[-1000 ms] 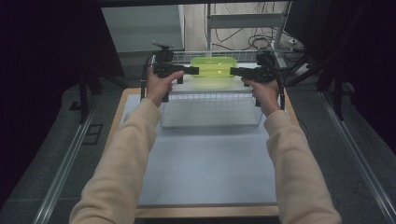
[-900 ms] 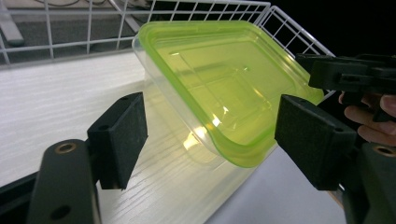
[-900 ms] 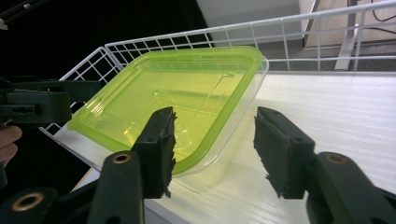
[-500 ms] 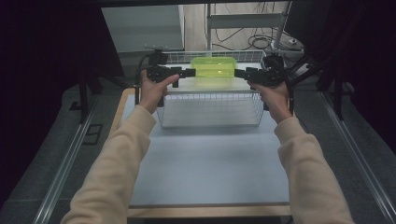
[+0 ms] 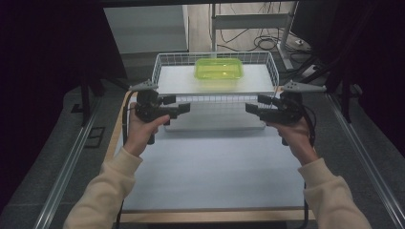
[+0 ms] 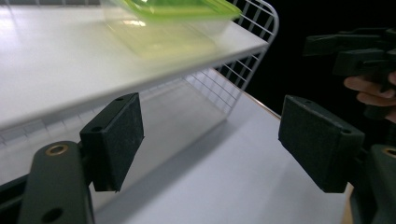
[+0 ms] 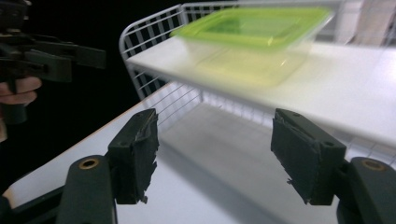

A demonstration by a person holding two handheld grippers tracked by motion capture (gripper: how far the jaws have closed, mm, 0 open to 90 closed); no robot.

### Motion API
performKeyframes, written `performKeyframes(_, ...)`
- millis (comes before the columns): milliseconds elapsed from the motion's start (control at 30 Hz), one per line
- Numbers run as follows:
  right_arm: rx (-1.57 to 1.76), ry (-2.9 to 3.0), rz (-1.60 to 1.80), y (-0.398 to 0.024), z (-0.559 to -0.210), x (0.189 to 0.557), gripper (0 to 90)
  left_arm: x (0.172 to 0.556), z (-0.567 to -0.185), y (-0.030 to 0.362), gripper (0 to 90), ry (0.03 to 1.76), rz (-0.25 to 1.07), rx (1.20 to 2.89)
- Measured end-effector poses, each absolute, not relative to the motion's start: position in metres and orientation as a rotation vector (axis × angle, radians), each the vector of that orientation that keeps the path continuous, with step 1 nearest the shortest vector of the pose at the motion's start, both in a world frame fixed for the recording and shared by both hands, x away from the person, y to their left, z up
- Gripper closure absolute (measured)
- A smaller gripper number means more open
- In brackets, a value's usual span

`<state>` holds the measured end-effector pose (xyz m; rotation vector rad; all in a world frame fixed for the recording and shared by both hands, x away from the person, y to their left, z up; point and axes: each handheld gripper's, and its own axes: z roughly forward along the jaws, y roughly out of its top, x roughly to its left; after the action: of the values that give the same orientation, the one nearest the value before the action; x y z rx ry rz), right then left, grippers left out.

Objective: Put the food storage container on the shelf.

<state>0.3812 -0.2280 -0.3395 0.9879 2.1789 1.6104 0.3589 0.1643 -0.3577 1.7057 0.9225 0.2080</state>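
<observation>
On the rack's top shelf, the box [image 5: 218, 72] sits alone, both claws off it.

Near the front of the wire rack [image 5: 162, 67] the left claw [image 5: 184, 108] and right claw [image 5: 251, 108] face each other, well apart from the box. Both stand wide with nothing between the pads; the right's jaws have just been opening. To my eye the box was put square on the shelf so it rests flat inside the rim. It is clear plastic, rectangular with rounded corners, under a lime-green lid. Thin white wire forms the rack around a smooth white board; the surface [image 5: 215, 171] below is matte and pale, and the pads look dark and rubbery.
</observation>
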Motion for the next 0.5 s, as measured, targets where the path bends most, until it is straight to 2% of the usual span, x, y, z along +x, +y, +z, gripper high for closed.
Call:
performKeyframes(233,0.968,2.199,1.664,-0.240,-0.369,0.353,31.0,0.319,-0.386,0.159,22.3,0.869,0.241,1.732)
performKeyframes(500,1.017,2.239,1.695,-0.252,-0.429,0.322,30.7,0.281,-0.437,0.162,22.2,0.893,0.200,1.808)
